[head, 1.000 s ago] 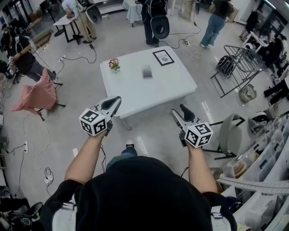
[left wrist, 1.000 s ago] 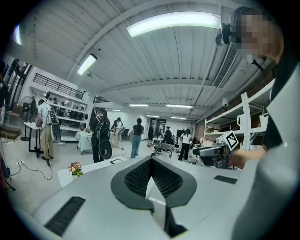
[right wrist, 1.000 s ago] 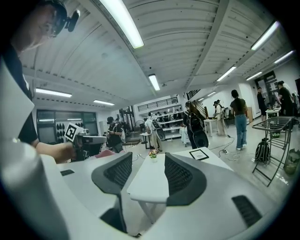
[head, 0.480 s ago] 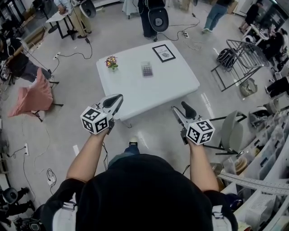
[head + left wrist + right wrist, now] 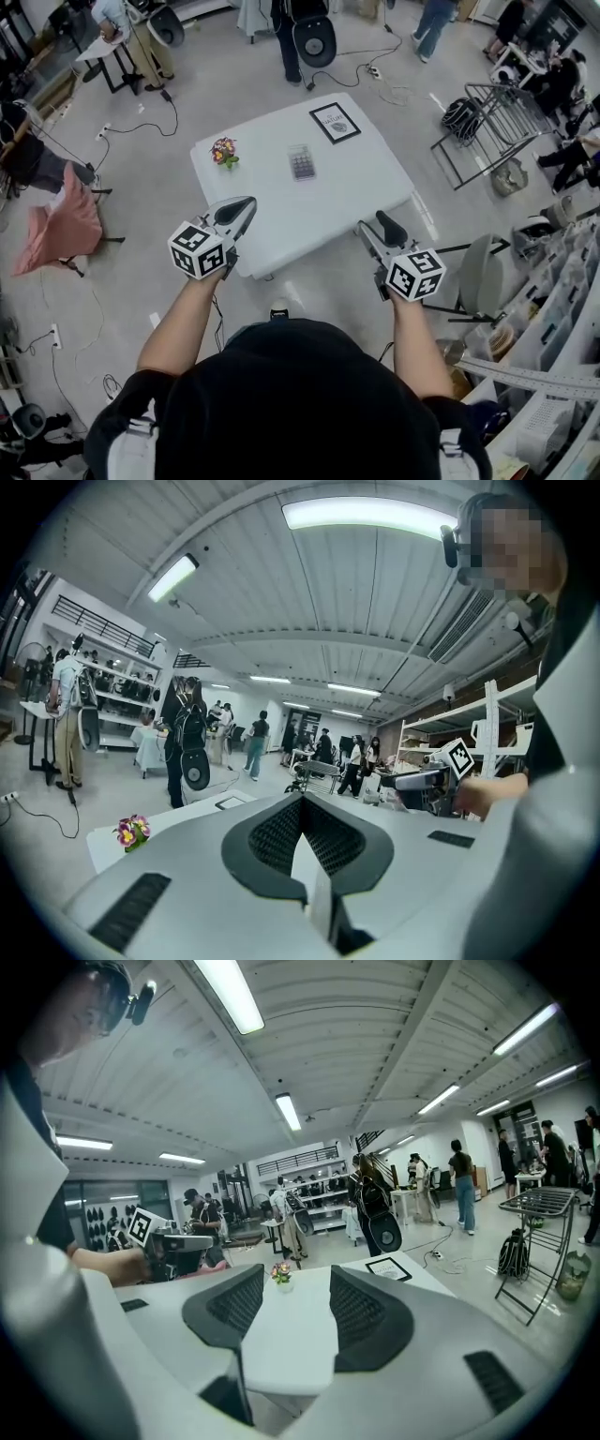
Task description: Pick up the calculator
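Note:
The calculator [image 5: 302, 162], small, grey and flat, lies near the middle of a white table [image 5: 281, 211] in the head view. Neither gripper view shows it. My left gripper [image 5: 241, 205] hovers over the table's near left edge, well short of the calculator, and its jaws meet at the tips with nothing between them [image 5: 302, 799]. My right gripper [image 5: 376, 229] hangs off the near right corner. It is open, and the tabletop [image 5: 291, 1330] shows through the gap between its pads [image 5: 292, 1288].
A small pot of flowers [image 5: 223, 150] stands at the table's left edge and a framed picture [image 5: 335, 122] lies at its far edge. A folding chair [image 5: 478, 272] stands to the right, beside a metal rack [image 5: 487, 127]. Several people stand beyond the table.
The table has drawn slightly nearer and slid left in the head view. Both grippers keep about the same pose, left shut and right open.

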`<state>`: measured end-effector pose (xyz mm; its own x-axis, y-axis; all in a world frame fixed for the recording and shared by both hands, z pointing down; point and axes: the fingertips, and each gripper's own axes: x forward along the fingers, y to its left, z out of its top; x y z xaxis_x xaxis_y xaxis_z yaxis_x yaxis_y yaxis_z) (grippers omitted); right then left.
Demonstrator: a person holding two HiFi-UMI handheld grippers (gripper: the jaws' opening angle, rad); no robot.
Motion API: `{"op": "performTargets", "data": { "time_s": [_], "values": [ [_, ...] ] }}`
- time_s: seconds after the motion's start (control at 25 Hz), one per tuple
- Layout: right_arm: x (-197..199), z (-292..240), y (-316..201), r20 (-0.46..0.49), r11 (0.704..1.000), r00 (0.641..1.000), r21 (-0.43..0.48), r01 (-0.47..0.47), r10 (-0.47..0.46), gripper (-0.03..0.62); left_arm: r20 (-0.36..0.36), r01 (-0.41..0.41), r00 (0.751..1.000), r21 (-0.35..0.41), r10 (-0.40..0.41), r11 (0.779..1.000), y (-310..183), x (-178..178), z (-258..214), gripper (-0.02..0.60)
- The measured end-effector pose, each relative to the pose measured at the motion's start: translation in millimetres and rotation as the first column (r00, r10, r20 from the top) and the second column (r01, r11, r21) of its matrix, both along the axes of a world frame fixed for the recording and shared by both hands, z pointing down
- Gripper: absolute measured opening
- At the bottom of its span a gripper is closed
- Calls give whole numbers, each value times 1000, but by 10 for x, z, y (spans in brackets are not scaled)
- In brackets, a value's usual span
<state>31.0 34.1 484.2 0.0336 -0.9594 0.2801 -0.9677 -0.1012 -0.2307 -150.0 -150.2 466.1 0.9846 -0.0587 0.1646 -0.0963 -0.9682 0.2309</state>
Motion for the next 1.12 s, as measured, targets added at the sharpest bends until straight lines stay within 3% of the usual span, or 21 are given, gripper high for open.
{"op": "performTargets", "data": {
  "time_s": [0.36, 0.68, 0.96, 1.12],
  "values": [
    [116, -109, -354, -27, 998, 997, 5, -66, 66, 232, -17, -69, 997, 9, 69, 998, -488, 190, -7, 15],
    [269, -117, -614, -31, 998, 997, 5, -70, 70, 232, 1, -55, 998, -11, 55, 998, -794, 208, 98, 15],
    [605, -55, -800, -10, 999, 999, 7, -36, 37, 232, 23, -35, 999, -6, 35, 999, -853, 483, 112, 15],
    [853, -28, -1025, 5, 1000, 1000, 8, 19, -19, 232, 44, 16, 999, -6, -15, 1000, -933, 623, 108, 15]
  ]
}}
